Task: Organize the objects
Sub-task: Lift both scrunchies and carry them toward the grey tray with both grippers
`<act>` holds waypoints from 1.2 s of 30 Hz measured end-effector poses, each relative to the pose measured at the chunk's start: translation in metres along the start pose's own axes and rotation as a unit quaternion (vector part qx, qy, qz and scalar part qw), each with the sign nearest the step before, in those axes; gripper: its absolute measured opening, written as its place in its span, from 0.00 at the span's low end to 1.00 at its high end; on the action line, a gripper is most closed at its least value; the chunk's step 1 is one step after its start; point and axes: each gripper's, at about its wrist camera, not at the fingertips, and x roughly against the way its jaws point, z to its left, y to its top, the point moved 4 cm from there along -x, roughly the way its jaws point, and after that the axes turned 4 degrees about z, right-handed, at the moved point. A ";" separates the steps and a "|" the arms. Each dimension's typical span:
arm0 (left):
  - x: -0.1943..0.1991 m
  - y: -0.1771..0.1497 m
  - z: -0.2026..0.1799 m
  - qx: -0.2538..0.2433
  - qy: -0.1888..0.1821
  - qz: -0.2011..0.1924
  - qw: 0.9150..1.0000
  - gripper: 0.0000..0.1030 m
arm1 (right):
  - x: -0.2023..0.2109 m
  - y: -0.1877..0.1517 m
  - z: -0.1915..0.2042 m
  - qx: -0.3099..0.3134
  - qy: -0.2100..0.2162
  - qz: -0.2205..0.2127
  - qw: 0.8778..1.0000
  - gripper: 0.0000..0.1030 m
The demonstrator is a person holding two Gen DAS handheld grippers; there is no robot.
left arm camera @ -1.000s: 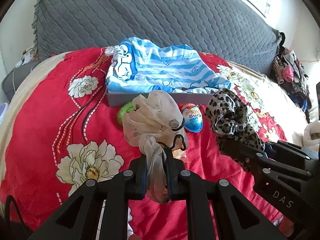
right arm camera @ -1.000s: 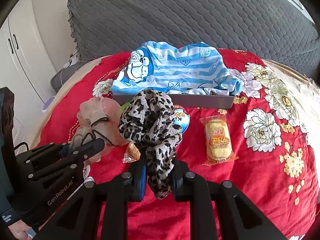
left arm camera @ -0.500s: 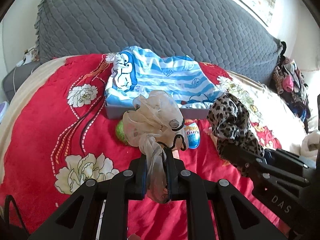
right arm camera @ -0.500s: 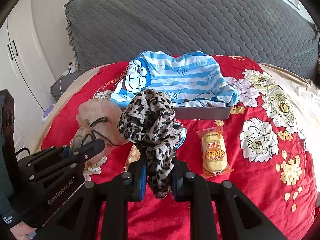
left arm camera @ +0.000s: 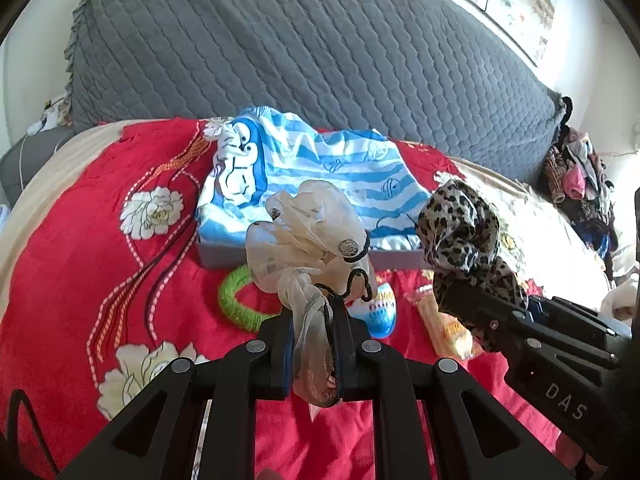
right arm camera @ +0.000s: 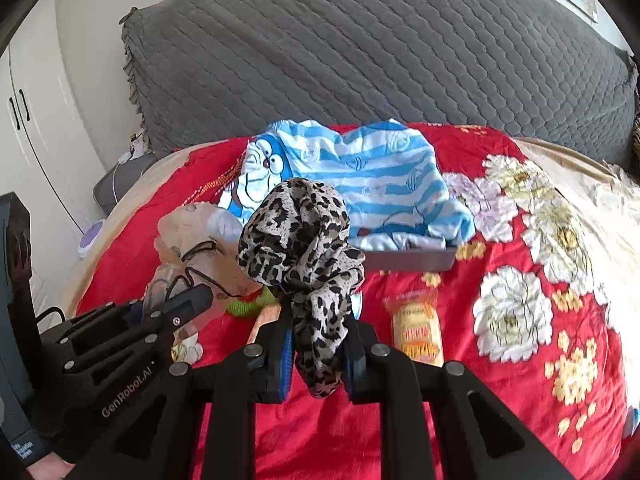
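Left claw [left arm camera: 312, 344] pinching cream scrunchie [left arm camera: 310, 232], raised

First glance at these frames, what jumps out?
Two scrunchies held up mid-frame: the cream scrunchie pinched in the left gripper, the leopard scrunchie in the right gripper. Behind them, a blue striped cartoon garment drapes over a grey tray on the red floral bedspread.
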 end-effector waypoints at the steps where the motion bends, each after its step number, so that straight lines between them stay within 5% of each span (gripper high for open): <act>1: -0.002 0.002 0.001 0.002 -0.002 0.000 1.000 0.14 | 0.000 0.003 0.000 0.002 -0.001 -0.003 1.000 0.19; 36: -0.092 0.063 0.010 0.011 -0.005 0.010 1.000 0.15 | -0.076 0.074 -0.032 -0.013 0.016 -0.013 1.000 0.19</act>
